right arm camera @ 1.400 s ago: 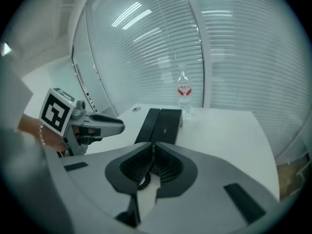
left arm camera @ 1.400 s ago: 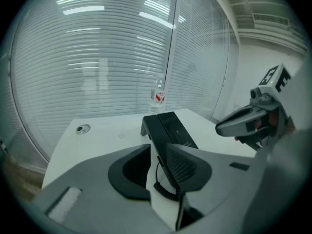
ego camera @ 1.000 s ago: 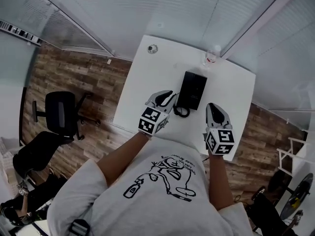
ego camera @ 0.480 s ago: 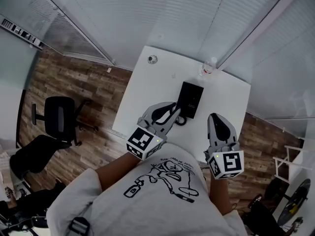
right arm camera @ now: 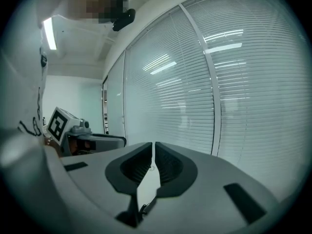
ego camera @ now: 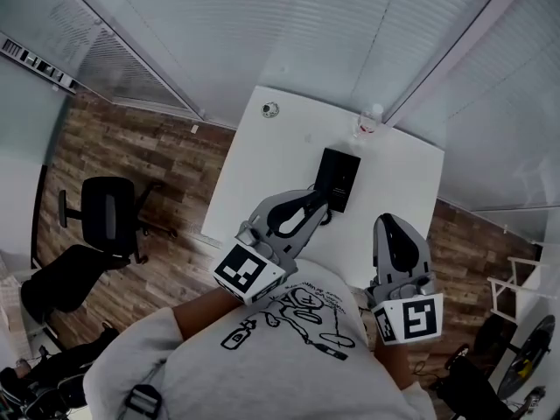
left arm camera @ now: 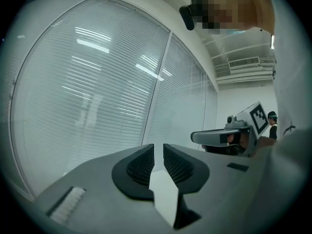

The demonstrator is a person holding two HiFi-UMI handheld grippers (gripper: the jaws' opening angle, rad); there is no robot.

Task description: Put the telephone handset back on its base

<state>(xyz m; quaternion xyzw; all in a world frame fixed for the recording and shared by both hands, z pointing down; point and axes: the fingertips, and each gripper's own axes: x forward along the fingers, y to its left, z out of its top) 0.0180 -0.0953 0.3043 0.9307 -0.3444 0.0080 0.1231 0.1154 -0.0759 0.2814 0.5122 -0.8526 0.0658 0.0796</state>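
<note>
The black telephone (ego camera: 338, 178) lies on the white table (ego camera: 262, 164), with its coiled cord (ego camera: 325, 218) at its near end; whether the handset rests on the base I cannot tell. My left gripper (ego camera: 317, 198) is lifted off the table, its tips over the phone's near left corner, jaws shut with only a thin slit and nothing between them (left arm camera: 159, 147). My right gripper (ego camera: 390, 222) is raised to the phone's near right, shut and empty (right arm camera: 153, 145). Both gripper views look up at window blinds, and neither shows the phone.
A clear bottle (ego camera: 371, 121) stands at the table's far edge behind the phone. A small round object (ego camera: 269, 108) sits at the far left corner. A black office chair (ego camera: 105, 213) stands on the wood floor to the left. Blinds and glass walls surround the table.
Both grippers have drawn back from the telephone and risen toward the head camera, so they look larger. The telephone has not moved.
</note>
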